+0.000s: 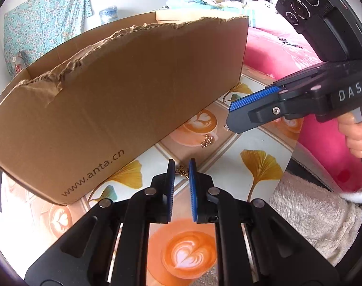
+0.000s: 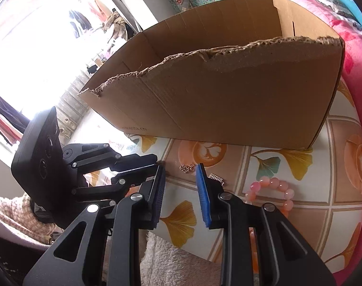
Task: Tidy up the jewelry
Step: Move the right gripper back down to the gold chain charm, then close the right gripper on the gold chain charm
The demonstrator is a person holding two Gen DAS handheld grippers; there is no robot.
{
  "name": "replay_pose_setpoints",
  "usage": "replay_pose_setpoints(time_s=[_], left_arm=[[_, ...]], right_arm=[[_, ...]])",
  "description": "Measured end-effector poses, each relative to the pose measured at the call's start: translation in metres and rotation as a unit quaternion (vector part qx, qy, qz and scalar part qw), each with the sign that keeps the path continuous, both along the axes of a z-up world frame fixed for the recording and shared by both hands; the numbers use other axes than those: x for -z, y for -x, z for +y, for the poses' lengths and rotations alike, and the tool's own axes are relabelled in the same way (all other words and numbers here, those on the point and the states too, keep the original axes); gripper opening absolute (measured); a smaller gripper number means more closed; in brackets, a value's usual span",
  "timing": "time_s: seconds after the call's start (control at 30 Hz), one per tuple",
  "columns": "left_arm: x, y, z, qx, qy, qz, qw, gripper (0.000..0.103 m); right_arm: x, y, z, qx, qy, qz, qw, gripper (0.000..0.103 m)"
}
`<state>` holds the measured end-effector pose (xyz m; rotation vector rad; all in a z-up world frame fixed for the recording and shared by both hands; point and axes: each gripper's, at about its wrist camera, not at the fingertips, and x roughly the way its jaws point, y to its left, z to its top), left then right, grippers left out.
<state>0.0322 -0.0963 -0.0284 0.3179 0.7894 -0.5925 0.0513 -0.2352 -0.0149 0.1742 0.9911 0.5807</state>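
Left wrist view: left gripper (image 1: 181,166) low over the patterned tablecloth (image 1: 228,166), blue pads narrowed around a small gold butterfly charm (image 1: 183,171). Charm sits in the gap between the fingertips; cannot tell whether the pads press on it, so grasp unconfirmed. A small gold chain piece (image 1: 206,141) lies on the cloth just beyond, near the base of the torn cardboard box (image 1: 109,95). Box stands upright on the table, open top, ragged front edge.

Right gripper (image 1: 228,116) enters from the right, held by a hand (image 1: 357,138), tip close above the cloth with a tiny metal bit at its end.

Right wrist view: right gripper (image 2: 181,169) part open, jaws apart with nothing pressed between the pads. Gold chain piece (image 2: 186,168) lies just ahead between the tips. A small silver clasp (image 2: 216,178) sits beside the right finger; a pink bead bracelet (image 2: 271,190) lies near it on the cloth.
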Motion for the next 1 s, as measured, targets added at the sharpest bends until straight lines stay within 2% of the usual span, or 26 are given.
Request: replay_pose_setpoints(time_s=[0.23,0.4,0.5,0.57,0.6,0.77,1.0], left_arm=[[0.003,0.002,0.012,-0.06,0.024,0.01,0.9979,0.011],[0.003,0.003,0.016,-0.074,0.034,0.012,0.9966,0.01],[0.003,0.005,0.018,-0.077,0.037,0.011,0.9962,0.01],[0.003,0.006,0.018,-0.08,0.039,0.011,0.996,0.01],[0.003,0.006,0.019,-0.08,0.041,0.011,0.9959,0.01],[0.001,0.006,0.024,-0.083,0.058,0.017,0.9947,0.01],[-0.008,0.008,0.029,-0.081,0.073,0.007,0.994,0.01]], right_arm=[[0.004,0.004,0.026,-0.01,0.092,-0.045,0.995,0.027],[0.011,0.0,0.042,-0.017,0.127,-0.061,0.99,0.026],[0.014,-0.001,0.051,-0.026,0.141,-0.065,0.988,0.019],[0.013,0.001,0.058,-0.028,0.166,-0.074,0.983,0.009],[0.012,-0.001,0.057,-0.028,0.16,-0.067,0.984,0.005],[0.006,-0.004,0.045,-0.009,0.118,-0.048,0.992,0.003],[-0.022,-0.001,0.01,0.023,0.002,-0.04,0.999,0.003]])
